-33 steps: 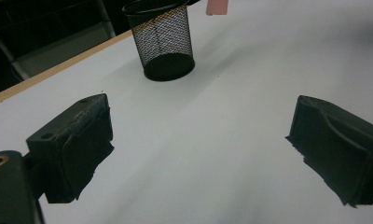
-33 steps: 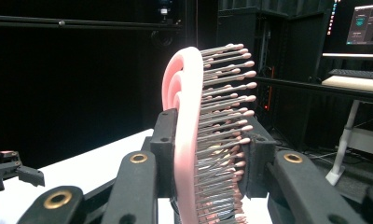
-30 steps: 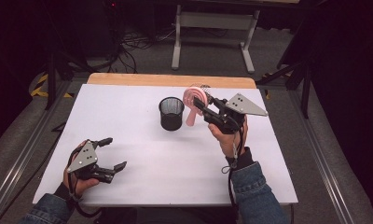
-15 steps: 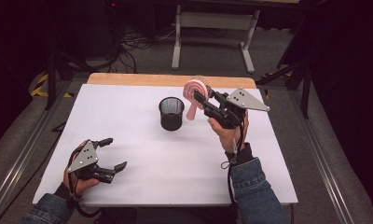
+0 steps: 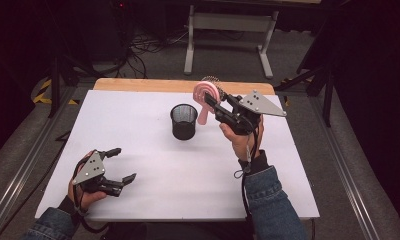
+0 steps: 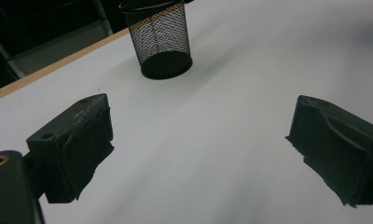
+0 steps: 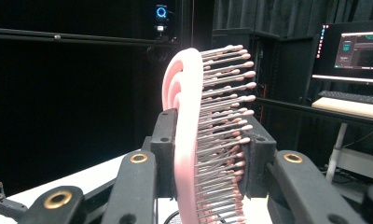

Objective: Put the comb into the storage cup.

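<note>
My right gripper is held above the table, shut on a pink hairbrush whose handle hangs down just right of a black mesh cup. In the right gripper view the hairbrush stands edge-on between the jaws, its bristles pointing right. My left gripper rests near the table's front left, open, with nothing between its fingers. Seen from the left gripper view, the mesh cup stands upright beyond the two spread pads.
The white table top has a wooden strip along its far edge. A metal stand and cables lie on the floor behind. A monitor and keyboard sit in the background of the right gripper view.
My right gripper has carried the hairbrush a little leftward, closer to the mesh cup. The left gripper has stayed where it was.
</note>
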Demonstrator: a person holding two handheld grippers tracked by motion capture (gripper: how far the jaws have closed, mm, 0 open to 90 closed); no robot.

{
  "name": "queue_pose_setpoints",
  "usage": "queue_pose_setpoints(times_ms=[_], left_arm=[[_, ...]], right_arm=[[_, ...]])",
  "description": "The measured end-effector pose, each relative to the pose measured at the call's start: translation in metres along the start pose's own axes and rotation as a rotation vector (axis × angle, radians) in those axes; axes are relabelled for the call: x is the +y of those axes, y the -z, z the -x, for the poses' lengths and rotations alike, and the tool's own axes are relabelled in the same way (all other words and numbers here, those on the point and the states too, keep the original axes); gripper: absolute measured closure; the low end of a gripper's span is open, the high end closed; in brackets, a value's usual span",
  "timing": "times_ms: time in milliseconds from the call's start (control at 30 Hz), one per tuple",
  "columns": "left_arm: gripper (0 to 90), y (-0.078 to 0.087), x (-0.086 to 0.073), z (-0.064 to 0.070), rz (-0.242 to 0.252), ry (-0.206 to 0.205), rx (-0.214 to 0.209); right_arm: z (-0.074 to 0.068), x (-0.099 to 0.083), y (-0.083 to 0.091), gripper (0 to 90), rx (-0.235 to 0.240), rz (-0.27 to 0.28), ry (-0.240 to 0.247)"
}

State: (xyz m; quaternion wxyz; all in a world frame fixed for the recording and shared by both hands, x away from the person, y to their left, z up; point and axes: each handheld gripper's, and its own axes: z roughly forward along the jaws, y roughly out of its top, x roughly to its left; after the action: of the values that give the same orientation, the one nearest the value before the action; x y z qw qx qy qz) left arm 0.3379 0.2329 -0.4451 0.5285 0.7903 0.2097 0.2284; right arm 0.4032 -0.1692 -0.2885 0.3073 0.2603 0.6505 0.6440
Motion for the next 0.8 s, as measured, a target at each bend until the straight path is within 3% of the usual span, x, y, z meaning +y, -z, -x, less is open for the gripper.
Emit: queue_pose_setpoints(times_ms=[300, 367, 433, 800], left_arm=[[7.1, 0.000, 0.000, 0.000, 0.003, 0.004, -0.006], [7.1, 0.001, 0.000, 0.000, 0.004, 0.003, -0.007], [7.1, 0.001, 0.000, 0.000, 0.003, 0.003, -0.007], [7.1, 0.001, -0.001, 0.000, -0.004, 0.003, -0.011]], right_arm=[[-0.004, 0.005, -0.005, 64.6, 0.005, 0.018, 0.009], [-0.004, 0.006, -0.007, 64.6, 0.009, 0.014, 0.033], [-0.006, 0.006, -0.009, 64.6, 0.008, 0.023, 0.012], [-0.010, 0.011, -0.015, 64.7, 0.012, 0.036, 0.008]])
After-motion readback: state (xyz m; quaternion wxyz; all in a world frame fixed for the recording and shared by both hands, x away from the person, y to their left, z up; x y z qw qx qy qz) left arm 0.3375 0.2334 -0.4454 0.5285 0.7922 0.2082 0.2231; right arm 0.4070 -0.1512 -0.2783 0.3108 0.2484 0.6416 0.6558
